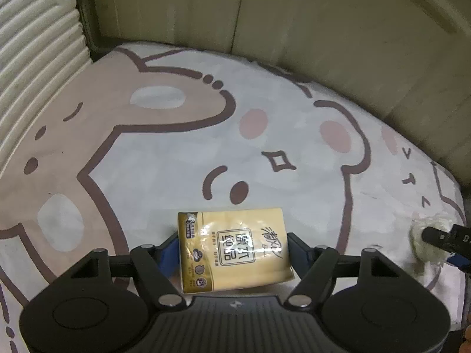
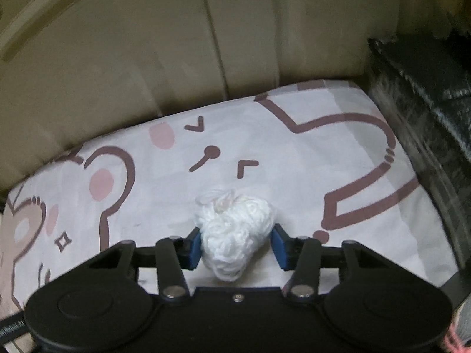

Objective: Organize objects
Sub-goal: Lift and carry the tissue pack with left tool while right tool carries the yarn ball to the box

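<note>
A yellow tissue pack [image 1: 234,247] with printed characters lies on the cartoon-bear sheet [image 1: 164,158]. My left gripper [image 1: 234,254] is around it, a blue-padded finger at each side, jaws wide and touching or nearly touching its edges. A white ball of yarn [image 2: 234,232] lies on the sheet in the right wrist view. My right gripper [image 2: 235,247] straddles it, jaws open, with small gaps at the pads. The yarn also shows in the left wrist view [image 1: 426,241], with the right gripper's finger beside it.
A beige padded headboard [image 1: 294,23] runs along the far side of the bed. A ribbed cream cushion [image 1: 35,67] stands at the left. A dark shiny object [image 2: 426,111] borders the sheet's right edge.
</note>
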{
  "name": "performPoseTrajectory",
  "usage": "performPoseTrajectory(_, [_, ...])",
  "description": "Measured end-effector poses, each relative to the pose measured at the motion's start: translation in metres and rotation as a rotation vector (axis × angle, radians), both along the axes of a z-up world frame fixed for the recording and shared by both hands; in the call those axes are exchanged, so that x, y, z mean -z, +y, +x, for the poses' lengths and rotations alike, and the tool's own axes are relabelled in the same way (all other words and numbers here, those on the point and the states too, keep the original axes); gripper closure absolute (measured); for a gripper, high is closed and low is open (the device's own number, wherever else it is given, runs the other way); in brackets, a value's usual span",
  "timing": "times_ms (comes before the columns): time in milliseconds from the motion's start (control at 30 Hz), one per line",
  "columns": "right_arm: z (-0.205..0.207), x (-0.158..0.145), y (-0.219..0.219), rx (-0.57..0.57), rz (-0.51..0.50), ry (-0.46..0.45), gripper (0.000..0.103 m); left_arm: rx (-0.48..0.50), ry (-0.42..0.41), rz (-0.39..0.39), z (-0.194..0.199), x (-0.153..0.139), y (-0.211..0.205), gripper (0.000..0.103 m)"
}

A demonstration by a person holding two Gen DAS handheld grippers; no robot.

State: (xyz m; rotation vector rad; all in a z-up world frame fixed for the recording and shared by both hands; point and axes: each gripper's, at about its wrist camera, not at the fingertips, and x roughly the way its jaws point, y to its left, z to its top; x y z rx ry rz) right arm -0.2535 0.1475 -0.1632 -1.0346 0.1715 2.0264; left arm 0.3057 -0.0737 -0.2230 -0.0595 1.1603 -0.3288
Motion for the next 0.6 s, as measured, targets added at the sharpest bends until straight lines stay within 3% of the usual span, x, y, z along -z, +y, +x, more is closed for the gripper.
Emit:
performPoseTrajectory(367, [0.008,-0.022,-0.025,-0.064,0.016,0.019,0.056,0.053,-0.084,-0.023,-0.021,-0.041,-0.008,0.03])
performPoseTrajectory(600, [0.027,-0.043,-0.042,-0.078,0.03,0.049,0.056,0.153,-0.158,0.0,-0.041,-0.072,-0.015,0.03])
